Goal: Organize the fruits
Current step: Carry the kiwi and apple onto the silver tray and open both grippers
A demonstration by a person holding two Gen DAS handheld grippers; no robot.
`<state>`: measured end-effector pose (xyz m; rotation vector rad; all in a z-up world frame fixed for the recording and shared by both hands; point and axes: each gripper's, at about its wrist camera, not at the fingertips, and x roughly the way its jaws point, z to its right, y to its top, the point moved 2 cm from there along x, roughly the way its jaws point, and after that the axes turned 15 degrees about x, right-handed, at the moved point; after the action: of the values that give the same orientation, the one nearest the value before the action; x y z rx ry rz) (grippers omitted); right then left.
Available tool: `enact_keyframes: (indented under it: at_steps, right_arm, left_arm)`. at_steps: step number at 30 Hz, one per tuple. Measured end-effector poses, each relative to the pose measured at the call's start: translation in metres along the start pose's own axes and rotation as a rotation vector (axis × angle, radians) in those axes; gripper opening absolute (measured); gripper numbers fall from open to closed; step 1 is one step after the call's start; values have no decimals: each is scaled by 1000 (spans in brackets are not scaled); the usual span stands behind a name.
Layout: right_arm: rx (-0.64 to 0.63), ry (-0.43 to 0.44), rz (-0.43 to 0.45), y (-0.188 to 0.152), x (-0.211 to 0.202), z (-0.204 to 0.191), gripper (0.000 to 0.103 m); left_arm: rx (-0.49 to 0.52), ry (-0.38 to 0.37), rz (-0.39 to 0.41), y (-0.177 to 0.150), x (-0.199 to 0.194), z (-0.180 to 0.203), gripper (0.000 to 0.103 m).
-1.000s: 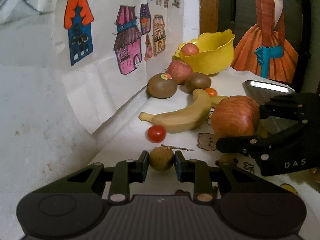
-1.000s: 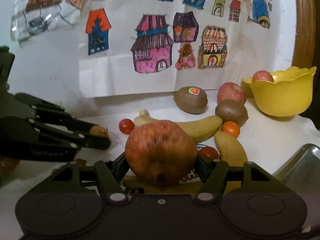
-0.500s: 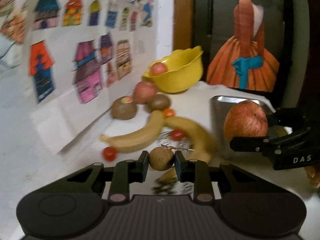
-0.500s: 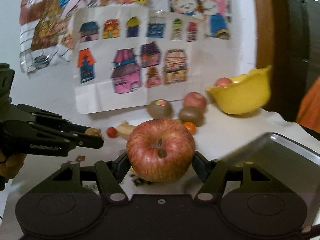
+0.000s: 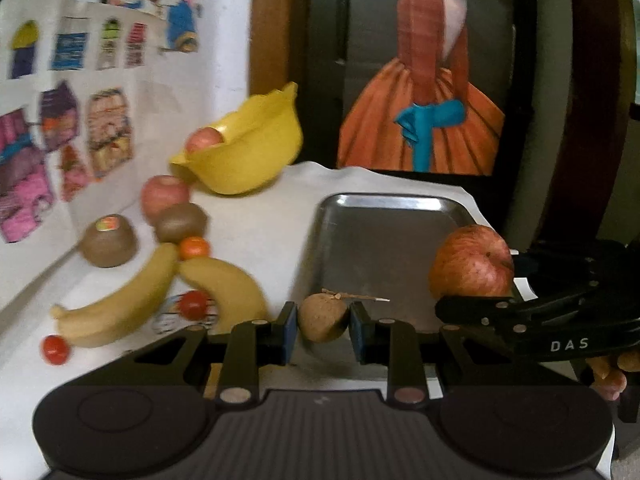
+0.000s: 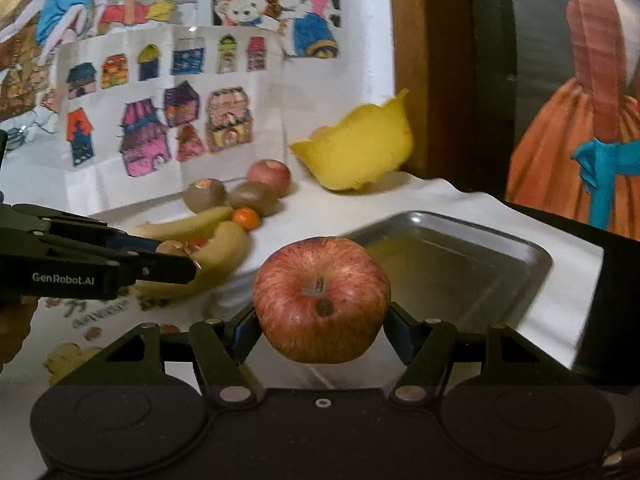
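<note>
Both tongs [image 5: 323,318] [image 6: 322,326] loaded — above tray [image 5: 384,204]

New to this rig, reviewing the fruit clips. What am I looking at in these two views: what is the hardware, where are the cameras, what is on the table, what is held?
There is no robot arm. A person holds a two-finger tool in each hand, and each tool has a fisheye camera looking forward along its fingers.

In the left wrist view, the left tool is shut on a small brown fruit with a dry stem. The right tool enters that view from the right.

In the right wrist view, the right tool is shut on a large red apple. The left tool shows at the left edge.

On the white cloth lie a bare metal tray, two bananas, two kiwis, another apple, a small orange fruit, cherry tomatoes, and a yellow bowl with one reddish fruit in it. Drawings hang on the wall behind.
</note>
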<state>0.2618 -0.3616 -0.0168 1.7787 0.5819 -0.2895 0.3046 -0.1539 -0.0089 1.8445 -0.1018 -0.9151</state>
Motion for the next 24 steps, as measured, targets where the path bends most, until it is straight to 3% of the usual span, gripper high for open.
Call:
enact_keyframes:
  at_steps: [8, 24]
  right_arm:
    - [28, -17, -24, -2, 11, 19, 68]
    - [49, -27, -43, 4, 33, 18, 68]
  left_arm:
    - [17, -26, -43, 0, 29, 20, 30]
    - [-17, -21, -78, -8, 43, 13, 31]
